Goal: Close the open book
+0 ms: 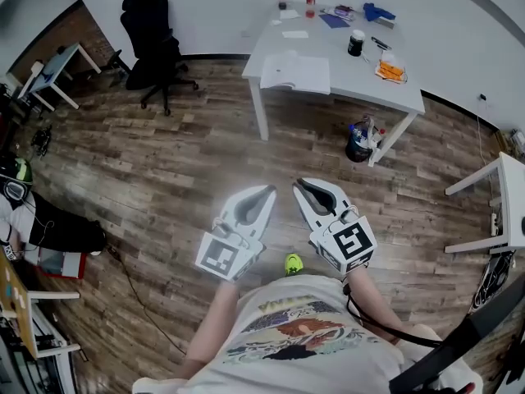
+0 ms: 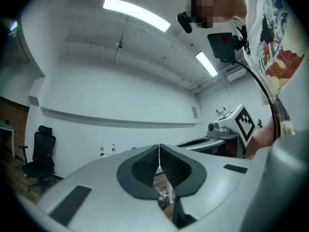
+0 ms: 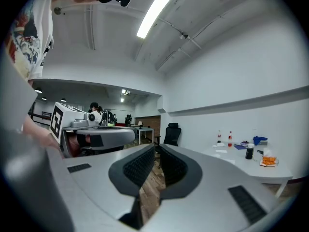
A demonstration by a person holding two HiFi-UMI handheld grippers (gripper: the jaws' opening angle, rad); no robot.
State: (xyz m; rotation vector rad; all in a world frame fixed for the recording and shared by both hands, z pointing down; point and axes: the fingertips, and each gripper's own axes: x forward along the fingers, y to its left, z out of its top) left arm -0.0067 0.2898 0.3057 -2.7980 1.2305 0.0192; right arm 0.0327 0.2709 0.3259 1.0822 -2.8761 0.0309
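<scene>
The open book lies with its white pages up near the front edge of a white table, far ahead of me across the wooden floor. My left gripper and right gripper are held side by side in front of my body, both pointing level toward the table and well short of it. The left gripper has its jaws closed tip to tip with nothing between them. The right gripper is shut and empty too. The table appears at the right of the right gripper view.
On the table stand two bottles, a black cup, an orange packet and blue items. A dark bag sits by a table leg. A black office chair stands to the left, another white table at the right.
</scene>
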